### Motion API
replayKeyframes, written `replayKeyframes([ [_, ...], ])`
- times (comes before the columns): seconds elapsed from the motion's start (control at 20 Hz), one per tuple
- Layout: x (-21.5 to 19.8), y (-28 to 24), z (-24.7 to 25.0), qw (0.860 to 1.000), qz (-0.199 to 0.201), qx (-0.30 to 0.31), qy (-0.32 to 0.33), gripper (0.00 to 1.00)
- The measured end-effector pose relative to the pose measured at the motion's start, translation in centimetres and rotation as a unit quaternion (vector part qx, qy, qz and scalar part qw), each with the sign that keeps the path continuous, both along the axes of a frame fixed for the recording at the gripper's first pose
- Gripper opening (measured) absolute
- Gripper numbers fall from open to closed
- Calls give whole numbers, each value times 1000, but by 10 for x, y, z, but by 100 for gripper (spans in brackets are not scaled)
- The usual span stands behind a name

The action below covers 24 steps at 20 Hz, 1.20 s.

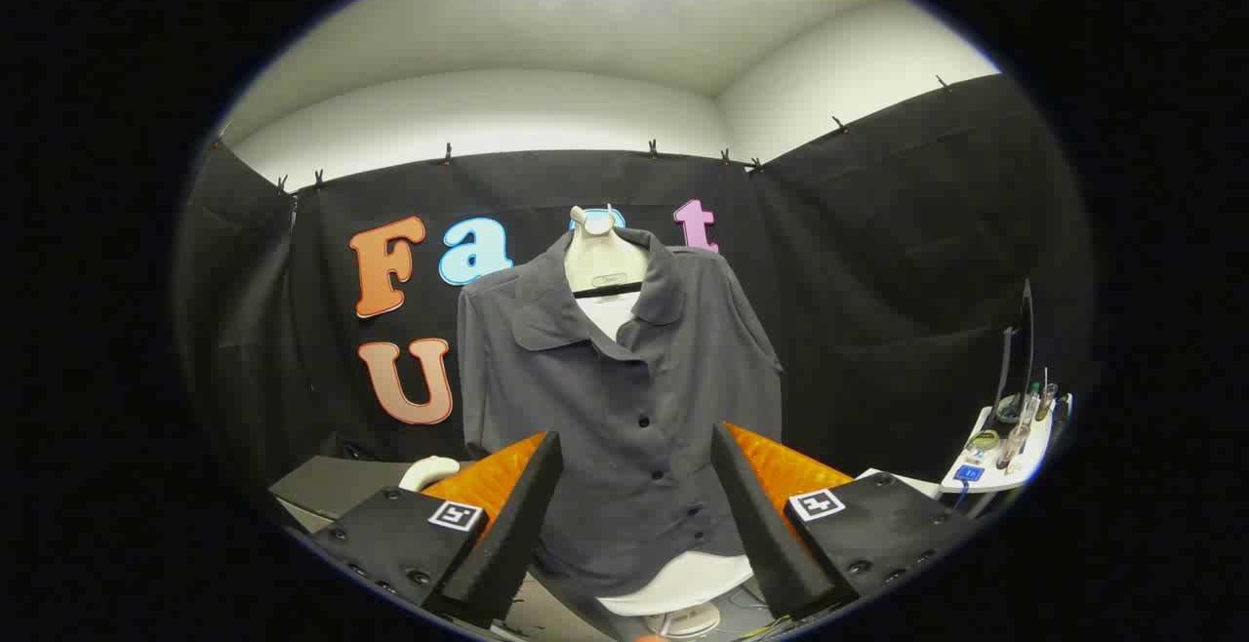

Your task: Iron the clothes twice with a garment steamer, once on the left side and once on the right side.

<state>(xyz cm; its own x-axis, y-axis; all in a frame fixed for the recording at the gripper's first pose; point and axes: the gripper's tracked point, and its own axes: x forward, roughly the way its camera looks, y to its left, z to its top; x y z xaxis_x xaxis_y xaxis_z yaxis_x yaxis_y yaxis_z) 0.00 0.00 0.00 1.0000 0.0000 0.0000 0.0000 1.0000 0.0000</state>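
Claw [634, 515] spread empty, shirt [624, 379] beyond

Gripper [634, 515]: fingers spread wide apart, nothing between them, pointing at the shirt front.
Shirt [624, 398]: dark grey, buttoned, collared, hanging on a white mannequin torso [602, 257] just beyond the fingers.
White rounded object [429, 471]: left of the fingers, near the shirt hem.
Side shelf [1005, 452]: far right, white, holding small bottles and tools.
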Motion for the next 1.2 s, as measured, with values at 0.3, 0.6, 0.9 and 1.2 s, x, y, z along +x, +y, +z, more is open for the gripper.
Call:
replayKeyframes([
  [0.3, 4, -2, -1, 1000, -3, -8, -1, 98],
  [0.6, 8, 0, -2, 1000, -2, -7, 1, 98],
  [0.9, 11, 3, -6, 1000, 1, -9, 5, 98],
  [1.2, 15, 19, -4, 1000, 13, -13, 8, 98],
])
